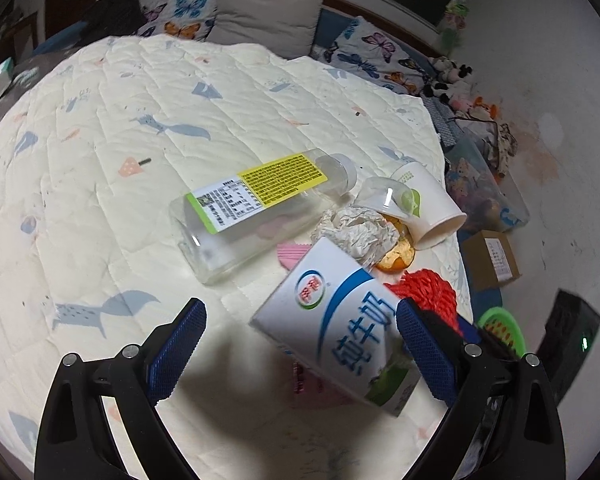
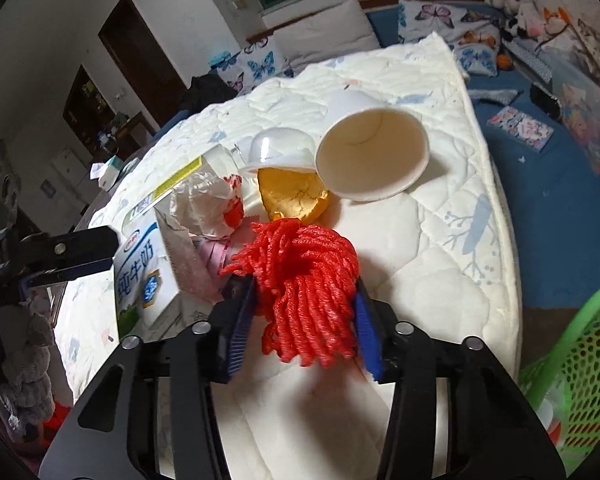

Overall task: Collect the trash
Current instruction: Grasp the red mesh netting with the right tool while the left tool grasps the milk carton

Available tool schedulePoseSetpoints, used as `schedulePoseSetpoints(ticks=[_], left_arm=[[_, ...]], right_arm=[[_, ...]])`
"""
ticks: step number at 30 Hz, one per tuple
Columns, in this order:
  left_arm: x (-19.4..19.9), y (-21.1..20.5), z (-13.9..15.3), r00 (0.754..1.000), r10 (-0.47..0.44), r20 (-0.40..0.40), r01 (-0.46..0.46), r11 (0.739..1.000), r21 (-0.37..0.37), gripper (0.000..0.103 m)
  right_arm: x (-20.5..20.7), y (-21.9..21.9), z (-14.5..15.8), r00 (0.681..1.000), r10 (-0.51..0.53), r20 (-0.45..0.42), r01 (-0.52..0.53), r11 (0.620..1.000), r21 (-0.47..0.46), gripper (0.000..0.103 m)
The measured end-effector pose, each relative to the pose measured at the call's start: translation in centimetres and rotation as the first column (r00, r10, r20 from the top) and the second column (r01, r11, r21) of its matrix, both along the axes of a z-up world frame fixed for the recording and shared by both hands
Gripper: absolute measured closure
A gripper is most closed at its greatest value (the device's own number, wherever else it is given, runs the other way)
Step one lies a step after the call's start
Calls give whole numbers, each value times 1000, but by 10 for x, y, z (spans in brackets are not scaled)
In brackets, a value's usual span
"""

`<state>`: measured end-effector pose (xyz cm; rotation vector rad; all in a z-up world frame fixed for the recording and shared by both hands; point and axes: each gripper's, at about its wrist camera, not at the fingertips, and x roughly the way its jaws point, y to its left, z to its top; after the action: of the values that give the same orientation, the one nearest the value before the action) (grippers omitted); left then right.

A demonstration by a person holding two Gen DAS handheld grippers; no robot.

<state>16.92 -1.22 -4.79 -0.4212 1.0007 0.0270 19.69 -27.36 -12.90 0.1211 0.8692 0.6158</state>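
You are gripping the red foam net (image 2: pixel 308 280) in the right gripper (image 2: pixel 304 320), just right of the milk carton (image 1: pixel 340 320); your left gripper (image 1: pixel 300 344) is gaping around that carton. Next, carry the net to the green basket (image 2: pixel 580 360).

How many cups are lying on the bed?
1. The white paper cup lies tipped on its side on the quilt, beside the orange peel and a clear dome lid. Others may be hidden.

Lower right of the right wrist view: green basket (image 2: pixel 572 364) cut off by the frame edge. Orange peel (image 1: pixel 398 256) mostly hidden under crumpled paper (image 1: pixel 360 228). Dark blurred box (image 1: pixel 568 336), perhaps electronic.
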Motion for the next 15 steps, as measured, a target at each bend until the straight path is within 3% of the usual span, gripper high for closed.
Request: schedulePoseSetpoints(ticks=[7, 15], left_arm=[[10, -7, -7, 992, 100, -73, -103, 994, -34, 10], [19, -15, -22, 965, 206, -163, -218, 974, -62, 10]], right_arm=[[-18, -16, 10, 998, -51, 42, 50, 999, 17, 62], [-33, -36, 14, 993, -101, 55, 99, 994, 45, 62]])
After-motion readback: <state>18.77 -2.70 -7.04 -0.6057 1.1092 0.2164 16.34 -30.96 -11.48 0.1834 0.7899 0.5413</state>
